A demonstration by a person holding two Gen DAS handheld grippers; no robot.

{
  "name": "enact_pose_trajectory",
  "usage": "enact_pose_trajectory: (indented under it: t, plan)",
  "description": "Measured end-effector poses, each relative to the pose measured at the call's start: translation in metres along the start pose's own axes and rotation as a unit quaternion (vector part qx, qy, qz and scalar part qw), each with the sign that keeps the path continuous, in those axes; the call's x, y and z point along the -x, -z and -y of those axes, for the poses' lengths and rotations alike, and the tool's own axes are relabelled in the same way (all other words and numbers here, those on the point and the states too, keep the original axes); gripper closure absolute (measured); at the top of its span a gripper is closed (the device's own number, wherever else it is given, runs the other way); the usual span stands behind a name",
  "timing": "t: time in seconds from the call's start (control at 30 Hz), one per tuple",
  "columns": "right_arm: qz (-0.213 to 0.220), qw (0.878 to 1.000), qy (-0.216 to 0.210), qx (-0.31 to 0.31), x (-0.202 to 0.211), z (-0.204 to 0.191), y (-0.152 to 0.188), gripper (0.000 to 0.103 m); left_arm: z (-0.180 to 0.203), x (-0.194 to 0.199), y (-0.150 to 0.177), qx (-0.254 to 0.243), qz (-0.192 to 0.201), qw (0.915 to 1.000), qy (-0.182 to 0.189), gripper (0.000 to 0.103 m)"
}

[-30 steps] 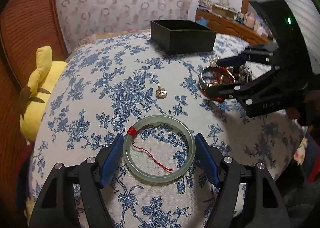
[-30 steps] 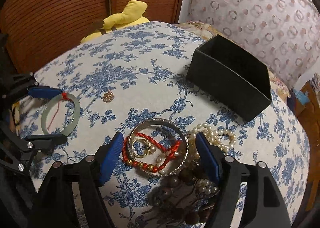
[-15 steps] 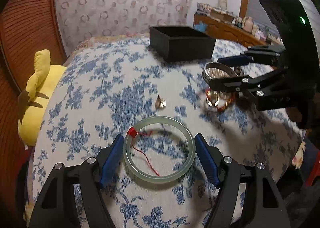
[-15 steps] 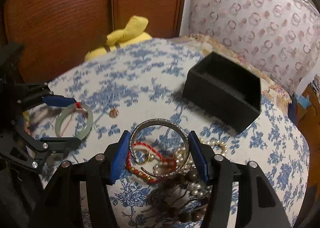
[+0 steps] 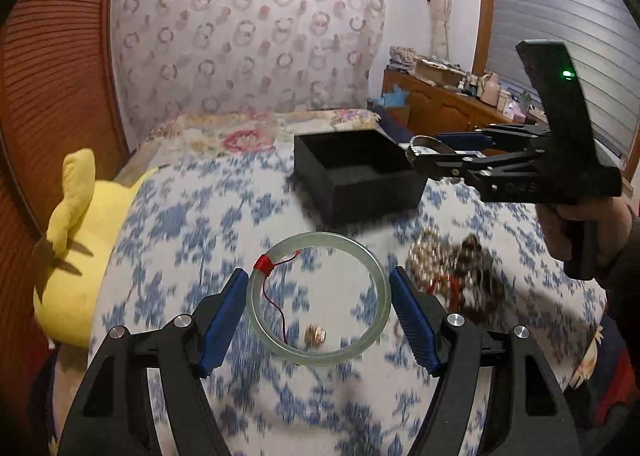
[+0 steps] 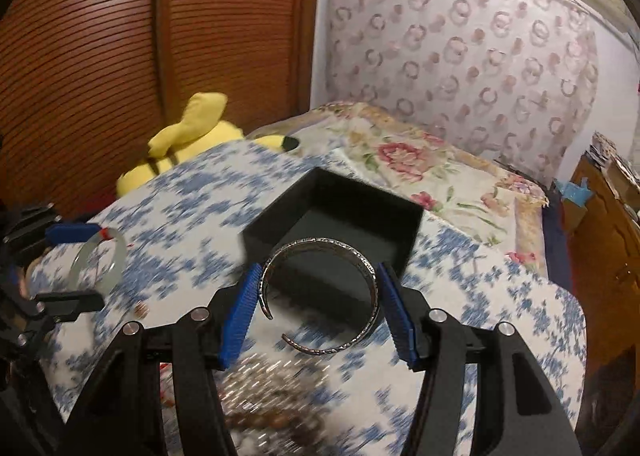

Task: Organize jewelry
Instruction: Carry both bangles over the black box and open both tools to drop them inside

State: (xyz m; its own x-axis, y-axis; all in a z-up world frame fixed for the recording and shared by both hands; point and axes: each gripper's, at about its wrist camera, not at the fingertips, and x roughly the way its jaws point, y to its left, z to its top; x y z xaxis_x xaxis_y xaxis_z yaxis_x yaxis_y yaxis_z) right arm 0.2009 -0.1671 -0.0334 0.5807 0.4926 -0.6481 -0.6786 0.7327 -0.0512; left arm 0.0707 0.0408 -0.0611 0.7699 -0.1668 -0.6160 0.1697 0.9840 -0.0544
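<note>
My left gripper is shut on a pale green jade bangle with a red thread, held above the blue floral cloth. My right gripper is shut on an open silver cuff bracelet, held in the air just before the open black box. The box also shows in the left wrist view, with the right gripper and the silver cuff at its right rim. A heap of beads and bracelets lies on the cloth. A small gold piece lies below the bangle.
A yellow plush toy lies at the left edge of the cloth, beside a wooden slatted door. A floral bedspread and patterned headboard lie behind the box. A wooden dresser stands at the far right.
Both grippers have lifted off the cloth with their bracelets. The right gripper has carried the silver cuff from the heap up to the black box. The left has raised the jade bangle.
</note>
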Motion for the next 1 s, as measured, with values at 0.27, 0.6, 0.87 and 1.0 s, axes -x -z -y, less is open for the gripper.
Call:
enact_pose_trajectory:
  t: [0.27, 0.6, 0.87, 1.0]
  plan:
    - [-0.012, 1.0, 0.005, -0.019, -0.039, 0.03, -0.02, 0.042, 0.004, -0.024, -0.031, -0.007, 0.014, 0.9999, 0.001, 0.034]
    - [-0.034, 0.998, -0.008, -0.042, -0.068, 0.046, -0.018, 0.041, 0.004, -0.044, -0.056, -0.021, 0.016, 0.9996, -0.01, 0.034]
    - [-0.003, 0.996, -0.023, -0.084, -0.042, 0.067, -0.017, 0.032, 0.003, -0.071, -0.083, -0.023, 0.016, 0.9996, -0.008, 0.034]
    - [0.004, 0.994, -0.015, -0.108, -0.024, 0.083, -0.004, 0.032, 0.008, -0.091, -0.098, -0.022, 0.011, 0.9997, 0.002, 0.034]
